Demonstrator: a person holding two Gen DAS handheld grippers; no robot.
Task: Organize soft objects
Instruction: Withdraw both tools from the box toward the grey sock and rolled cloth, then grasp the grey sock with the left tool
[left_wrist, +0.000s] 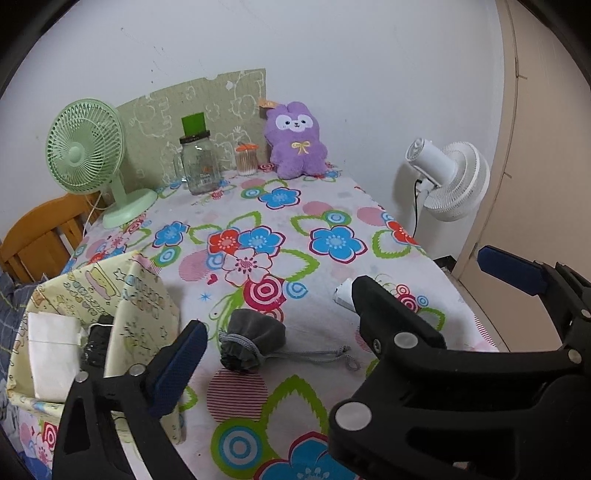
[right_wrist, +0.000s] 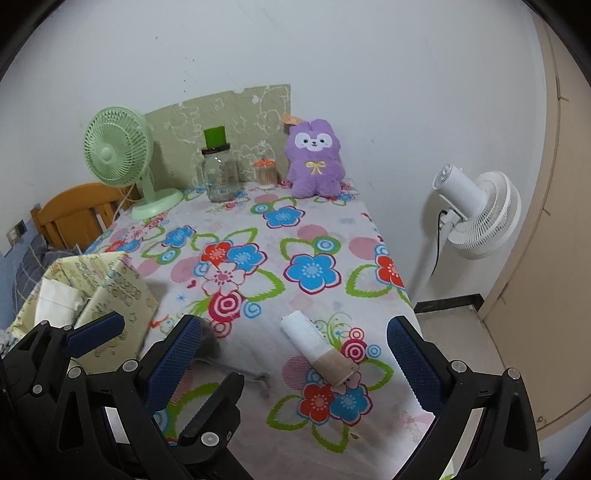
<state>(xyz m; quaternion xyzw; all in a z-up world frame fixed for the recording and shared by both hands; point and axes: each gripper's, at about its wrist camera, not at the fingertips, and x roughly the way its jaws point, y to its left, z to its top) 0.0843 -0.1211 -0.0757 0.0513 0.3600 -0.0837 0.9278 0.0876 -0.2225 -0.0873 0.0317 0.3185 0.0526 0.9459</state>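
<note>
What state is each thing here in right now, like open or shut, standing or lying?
left gripper: open, empty
right gripper: open, empty
grey pouch: lying on the table, drawstring loose
rolled sock: lying on its side
fabric box: open-topped, holding white cloth
purple plush: upright against the wall
glass jar: upright, lid on
green fan: standing
</note>
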